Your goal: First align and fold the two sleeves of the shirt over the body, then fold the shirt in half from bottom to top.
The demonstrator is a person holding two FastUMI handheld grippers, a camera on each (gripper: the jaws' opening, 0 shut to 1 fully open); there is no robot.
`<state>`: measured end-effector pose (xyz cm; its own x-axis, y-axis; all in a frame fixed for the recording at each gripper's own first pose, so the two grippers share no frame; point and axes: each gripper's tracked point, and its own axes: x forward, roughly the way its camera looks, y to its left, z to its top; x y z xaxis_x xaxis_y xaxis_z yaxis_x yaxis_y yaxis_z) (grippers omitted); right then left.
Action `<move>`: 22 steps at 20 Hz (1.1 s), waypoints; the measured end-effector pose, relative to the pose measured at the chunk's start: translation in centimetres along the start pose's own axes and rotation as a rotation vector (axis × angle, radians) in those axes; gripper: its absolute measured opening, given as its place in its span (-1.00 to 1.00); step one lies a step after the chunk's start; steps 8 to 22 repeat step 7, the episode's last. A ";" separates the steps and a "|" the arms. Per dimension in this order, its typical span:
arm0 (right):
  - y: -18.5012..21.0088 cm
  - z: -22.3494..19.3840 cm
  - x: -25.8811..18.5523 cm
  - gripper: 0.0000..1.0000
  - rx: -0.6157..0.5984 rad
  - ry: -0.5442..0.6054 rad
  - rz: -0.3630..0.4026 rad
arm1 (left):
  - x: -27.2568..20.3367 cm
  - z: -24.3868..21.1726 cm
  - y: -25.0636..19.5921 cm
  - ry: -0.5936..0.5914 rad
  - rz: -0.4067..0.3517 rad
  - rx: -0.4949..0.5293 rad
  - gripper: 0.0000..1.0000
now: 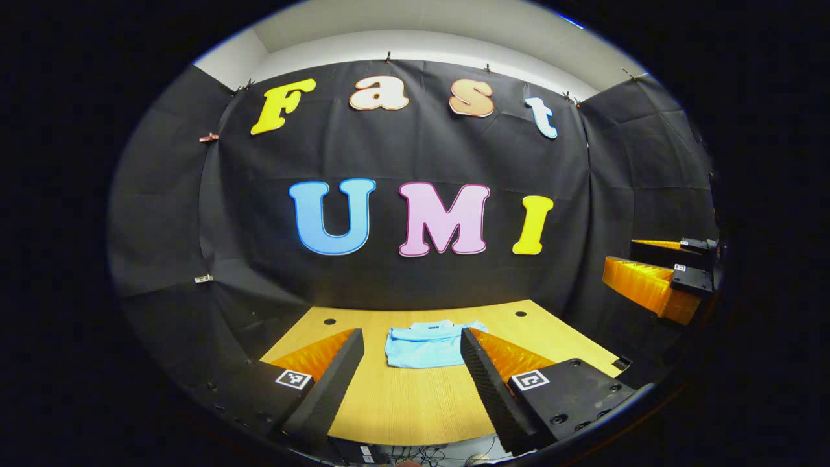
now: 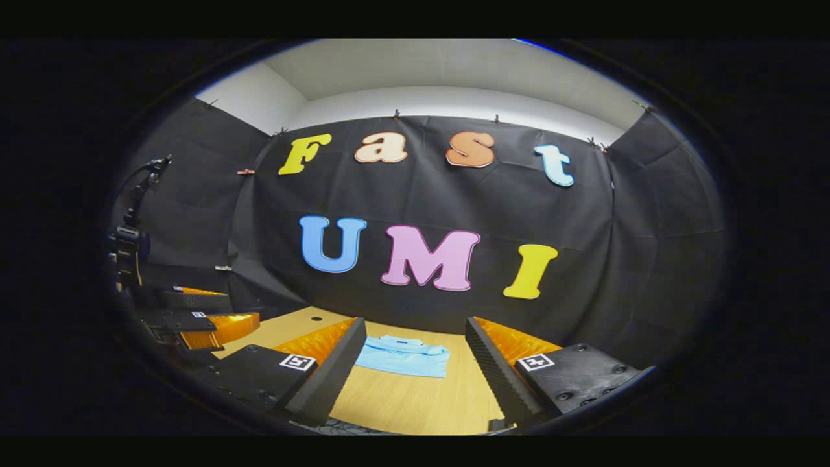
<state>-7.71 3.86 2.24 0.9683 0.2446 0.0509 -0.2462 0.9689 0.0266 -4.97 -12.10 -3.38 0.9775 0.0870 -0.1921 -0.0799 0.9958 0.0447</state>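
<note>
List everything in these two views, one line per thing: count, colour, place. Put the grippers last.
shirt: one, light blue, folded into a compact rectangle, lying flat at the far middle of the table.
table: one, light wood, in front of the black cloth wall.
black cloth wall: one, black, behind and beside the table.
left gripper: one, open, held above the table's near edge.
right gripper: one, open, held above the near edge.

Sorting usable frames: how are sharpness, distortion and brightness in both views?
Left gripper view: sharp, bright, strong fisheye curving of the table; shirt crisp. Right gripper view: dimmer and softer, same curving; shirt slightly blurred.
</note>
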 end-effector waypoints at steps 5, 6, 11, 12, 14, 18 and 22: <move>-0.1 2.6 0.5 0.90 0.015 -0.062 0.016 | -0.4 1.7 0.2 -0.031 0.023 -0.023 0.92; 0.0 2.8 0.6 0.90 0.012 -0.063 0.021 | -0.3 1.9 0.2 -0.033 0.025 -0.021 0.92; 0.0 2.9 0.5 0.94 0.009 -0.065 0.026 | -0.2 2.1 0.1 -0.034 0.023 -0.023 0.92; 0.0 2.9 0.5 0.94 0.009 -0.065 0.026 | -0.2 2.1 0.1 -0.034 0.023 -0.023 0.92; 0.0 2.9 0.5 0.94 0.009 -0.065 0.026 | -0.2 2.1 0.1 -0.034 0.023 -0.023 0.92; 0.0 2.9 0.5 0.94 0.009 -0.065 0.026 | -0.2 2.1 0.1 -0.034 0.023 -0.023 0.92; 0.0 2.9 0.5 0.94 0.009 -0.065 0.026 | -0.2 2.1 0.1 -0.034 0.023 -0.023 0.92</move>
